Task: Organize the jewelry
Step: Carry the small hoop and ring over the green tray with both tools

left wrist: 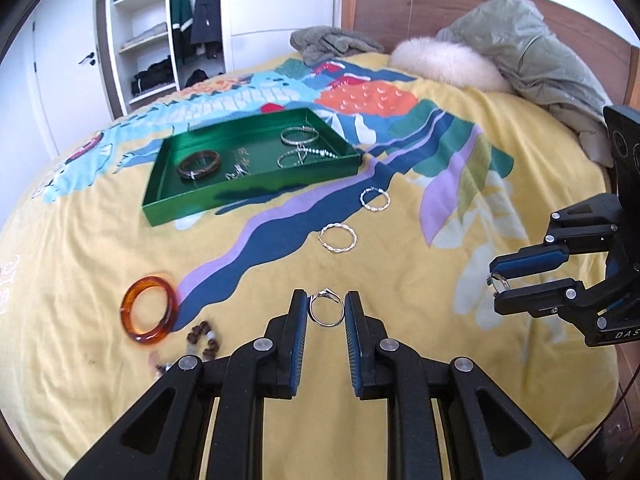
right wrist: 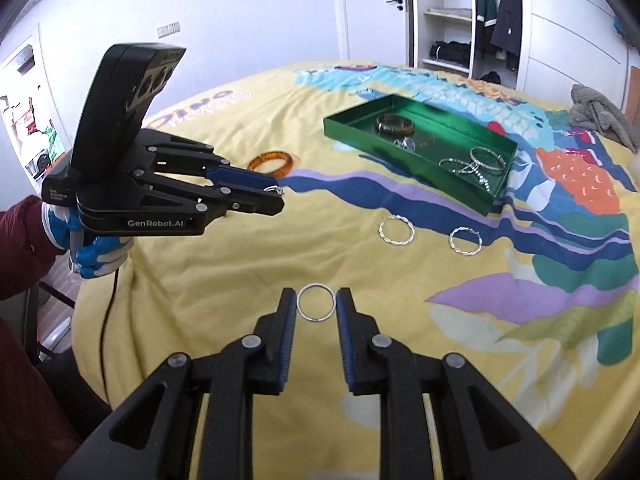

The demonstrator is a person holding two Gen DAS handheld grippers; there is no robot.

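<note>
Step in hand: both hand-held grippers carry a ring above the bed (left wrist: pixel 400 360), with the green tray (left wrist: pixel 256 192) as the likely drop point, so this looks like a carry-and-release.

Doing it well: bring each ring over the tray's bare floor, clear of the bangles already inside, lower close to the bottom, then part the fingers gently (a small ring bounces and rolls on metal). One hand at a time seems wiser, so the two tools do not crowd each other over the tray.

Left hand-held gripper (left wrist: pixel 326 308): fingers narrowly apart and pinched on a silver ring with a setting (left wrist: pixel 327 309), held by its sides between the blue pads.

Right hand-held gripper (right wrist: pixel 316 306): fingers narrowly apart too, clamped on a plain silver ring (right wrist: pixel 315 303) that spans the gap.

Tray: toward the far side of the bed, near the wardrobe end; it holds a brown bangle (left wrist: pixel 199 164), silver hoops (left wrist: pixel 299 135) and small pieces.

Still loose on the bed: two twisted silver hoops (left wrist: pixel 337 237) just beside the tray's near edge, an amber bangle (left wrist: pixel 150 309) and a beaded bracelet (left wrist: pixel 202 340) close to the near left edge.

Progress: partway, I judge, with several pieces yet to collect.
</note>
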